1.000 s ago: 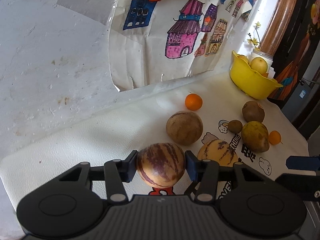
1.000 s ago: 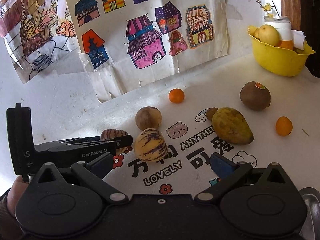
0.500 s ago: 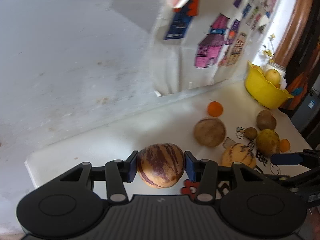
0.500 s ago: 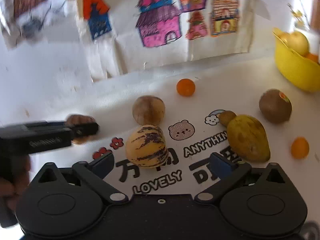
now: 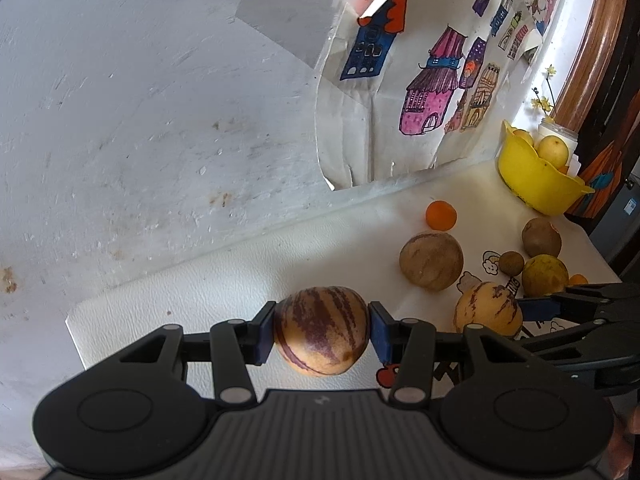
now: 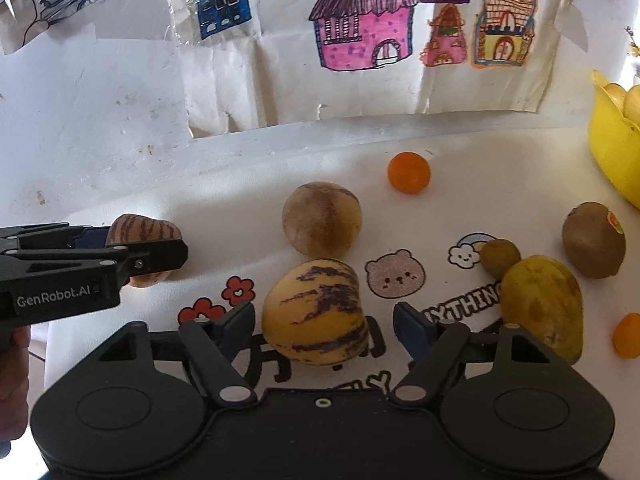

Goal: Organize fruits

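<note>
My left gripper (image 5: pixel 321 332) is shut on a purple-striped pepino melon (image 5: pixel 320 320) and holds it just over the left part of the white mat (image 5: pixel 224 288). In the right wrist view the same gripper (image 6: pixel 160 256) comes in from the left with that melon (image 6: pixel 140 232) in it. My right gripper (image 6: pixel 324 320) straddles a yellow striped melon (image 6: pixel 316 314) that lies on the mat. Its jaws are closing, with a gap still showing at the right pad (image 6: pixel 408 326).
Behind it lie a brown round melon (image 6: pixel 322 218) and an orange (image 6: pixel 409 173). To the right are a small brown fruit (image 6: pixel 500 257), a kiwi (image 6: pixel 593 240), a yellow mango (image 6: pixel 540 304) and a small orange (image 6: pixel 628 336). A yellow bowl (image 6: pixel 612 152) of fruit stands far right.
My right gripper has come forward and down around the yellow striped melon, and its jaws have narrowed. My left gripper has carried its melon leftward, then held still.
</note>
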The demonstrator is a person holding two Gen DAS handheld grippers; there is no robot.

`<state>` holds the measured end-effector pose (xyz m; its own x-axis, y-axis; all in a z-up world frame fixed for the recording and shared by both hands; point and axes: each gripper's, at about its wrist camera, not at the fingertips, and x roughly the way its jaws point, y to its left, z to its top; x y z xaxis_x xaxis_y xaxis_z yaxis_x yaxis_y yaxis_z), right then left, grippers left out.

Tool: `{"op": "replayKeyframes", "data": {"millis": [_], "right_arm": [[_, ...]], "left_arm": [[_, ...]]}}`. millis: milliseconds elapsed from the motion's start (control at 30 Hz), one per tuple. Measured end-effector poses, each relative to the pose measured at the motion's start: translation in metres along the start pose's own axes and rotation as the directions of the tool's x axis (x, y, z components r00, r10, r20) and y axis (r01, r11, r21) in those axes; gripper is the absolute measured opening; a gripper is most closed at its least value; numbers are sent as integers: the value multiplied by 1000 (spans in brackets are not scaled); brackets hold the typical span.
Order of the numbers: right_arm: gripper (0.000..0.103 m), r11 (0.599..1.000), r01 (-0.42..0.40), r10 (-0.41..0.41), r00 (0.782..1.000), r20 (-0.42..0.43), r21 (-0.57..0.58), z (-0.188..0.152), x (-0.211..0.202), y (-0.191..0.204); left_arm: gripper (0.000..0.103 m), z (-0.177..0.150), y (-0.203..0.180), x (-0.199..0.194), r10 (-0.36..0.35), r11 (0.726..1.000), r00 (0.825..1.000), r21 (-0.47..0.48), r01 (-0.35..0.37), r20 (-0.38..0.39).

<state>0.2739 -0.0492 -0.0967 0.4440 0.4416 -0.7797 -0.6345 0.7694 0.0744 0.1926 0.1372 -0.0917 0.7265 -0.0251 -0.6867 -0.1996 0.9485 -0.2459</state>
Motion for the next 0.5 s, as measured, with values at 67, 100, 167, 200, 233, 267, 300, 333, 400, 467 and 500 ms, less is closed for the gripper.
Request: {"op": "replayKeyframes", "data": {"millis": [67, 100, 167, 200, 233, 267, 300, 333, 400, 467, 500], "right_arm": [[65, 1000, -6, 6, 1000, -7, -1, 0, 2, 0], [60, 1000, -3, 3, 1000, -5, -5, 0, 2, 1], [54, 1000, -13, 13, 1000, 1, -12, 0, 1, 2], [54, 1000, -12, 12, 1000, 0, -12, 1, 1, 2], [54, 1000, -11, 11, 1000, -1, -13, 1, 1, 2], [54, 1000, -11, 11, 1000, -1, -9, 1, 1, 2], [53, 1000, -14, 14, 1000, -1, -1, 1, 1, 1], [53, 1000, -18, 18, 1000, -1, 7, 1, 0, 1], [53, 999, -31, 31, 1000, -1, 27, 0, -4, -2], [53, 999, -35, 35, 999, 5, 34, -1, -7, -1], [53, 999, -32, 32, 999, 9, 32, -2, -10, 0]], "left_arm": [[51, 0, 0, 0, 0, 1000, 1000, 1, 0, 0], [51, 0, 0, 0, -1, 1000, 1000, -1, 1, 0], [51, 1, 0, 0, -2, 1000, 1000, -3, 2, 0], [51, 0, 0, 0, -1, 1000, 1000, -2, 1, 0], [51, 0, 0, 0, -1, 1000, 1000, -3, 1, 0], [51, 0, 0, 0, 0, 1000, 1000, -4, 0, 1], [51, 1, 0, 1, 0, 1000, 1000, -4, 0, 1], [51, 1, 0, 1, 1, 1000, 1000, -3, -1, 1], [51, 1, 0, 1, 1, 1000, 1000, 0, -1, 0], [51, 1, -1, 0, 3, 1000, 1000, 4, -3, 0], [51, 1, -1, 0, 3, 1000, 1000, 5, -3, -1]]}}
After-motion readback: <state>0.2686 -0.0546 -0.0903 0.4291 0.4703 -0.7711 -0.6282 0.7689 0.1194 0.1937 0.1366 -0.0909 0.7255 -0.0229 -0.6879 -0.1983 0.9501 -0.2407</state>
